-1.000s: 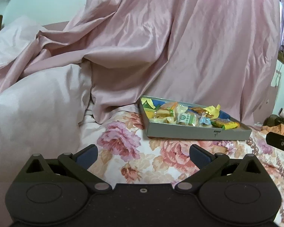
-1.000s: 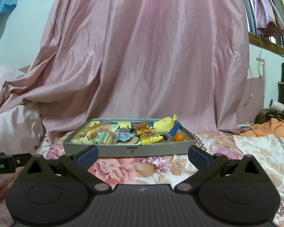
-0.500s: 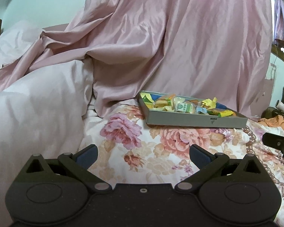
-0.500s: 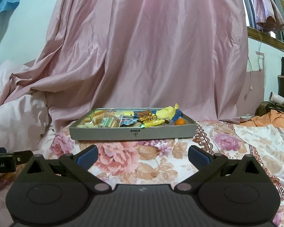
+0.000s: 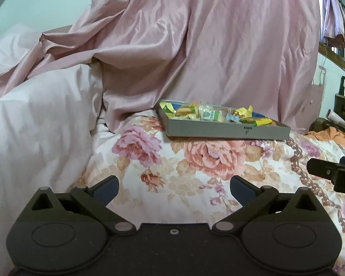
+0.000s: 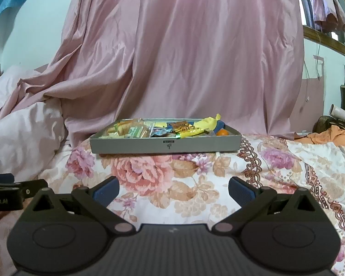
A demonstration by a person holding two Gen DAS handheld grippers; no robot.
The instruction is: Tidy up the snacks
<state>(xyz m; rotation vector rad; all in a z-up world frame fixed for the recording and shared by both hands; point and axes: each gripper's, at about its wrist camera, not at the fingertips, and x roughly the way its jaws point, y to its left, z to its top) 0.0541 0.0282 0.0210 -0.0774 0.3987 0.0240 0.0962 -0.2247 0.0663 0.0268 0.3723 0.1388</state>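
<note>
A shallow grey tray [image 5: 227, 131] [image 6: 165, 145] stands on the flowered bedspread, filled with several wrapped snacks [image 5: 210, 114] [image 6: 149, 130] in yellow, green and blue wrappers and a small orange fruit [image 6: 222, 132] at its right end. My left gripper [image 5: 173, 189] is open and empty, low over the bedspread, well short of the tray and to its left. My right gripper [image 6: 173, 189] is open and empty, facing the tray's front wall from a distance. Each gripper shows at the edge of the other's view.
Pink satin fabric [image 6: 184, 57] hangs behind the tray. A white duvet [image 5: 34, 126] is piled on the left. Orange cloth [image 6: 333, 135] and clutter lie at the right. The flowered bedspread [image 6: 172, 179] spans the foreground.
Both grippers have drawn back from the tray and dropped lower, so the tray looks smaller and farther. Both stay open and empty.
</note>
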